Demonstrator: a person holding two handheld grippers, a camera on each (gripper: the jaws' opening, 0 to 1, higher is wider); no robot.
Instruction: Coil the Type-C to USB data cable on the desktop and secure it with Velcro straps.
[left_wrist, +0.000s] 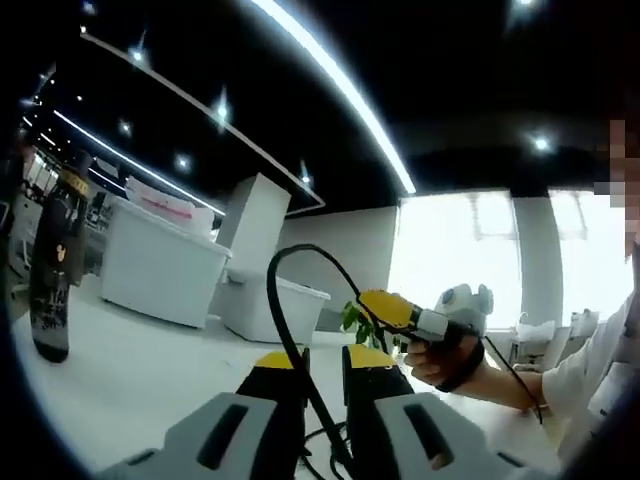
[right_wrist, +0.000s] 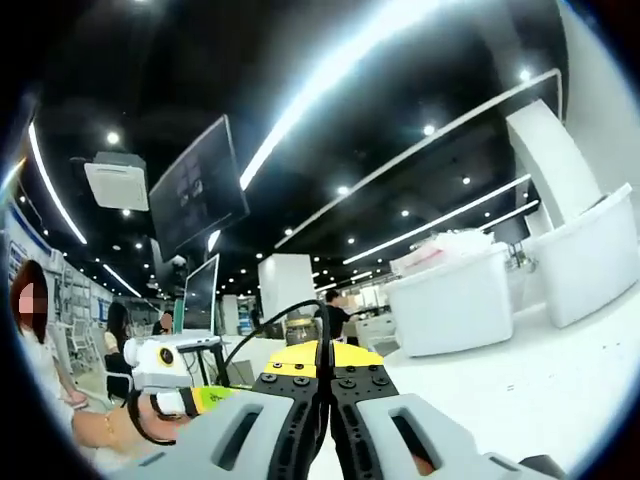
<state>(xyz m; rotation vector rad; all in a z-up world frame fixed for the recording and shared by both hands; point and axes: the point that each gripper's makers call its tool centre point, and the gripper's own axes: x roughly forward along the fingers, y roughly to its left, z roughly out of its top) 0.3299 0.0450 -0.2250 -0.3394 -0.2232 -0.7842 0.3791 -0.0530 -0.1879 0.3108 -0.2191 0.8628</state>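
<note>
A thin black cable (left_wrist: 283, 300) rises in an arched loop from between my left gripper's (left_wrist: 322, 362) yellow-tipped jaws. They stand a narrow gap apart and the cable crosses that gap slantwise. The loop's far side drops toward the right gripper (left_wrist: 400, 312), held in a hand (left_wrist: 440, 360) to the right. In the right gripper view my right gripper (right_wrist: 322, 365) is shut on the cable (right_wrist: 270, 320), which arches up and left toward the left gripper (right_wrist: 190, 400). More cable lies slack on the white table (left_wrist: 140, 380) below the left jaws.
A dark bottle (left_wrist: 55, 270) stands on the table at far left. White storage bins (left_wrist: 160, 265) sit behind it, also seen at right (right_wrist: 450, 300). A small green plant (left_wrist: 355, 318) stands behind the loop. A person (right_wrist: 40, 330) is at the left edge.
</note>
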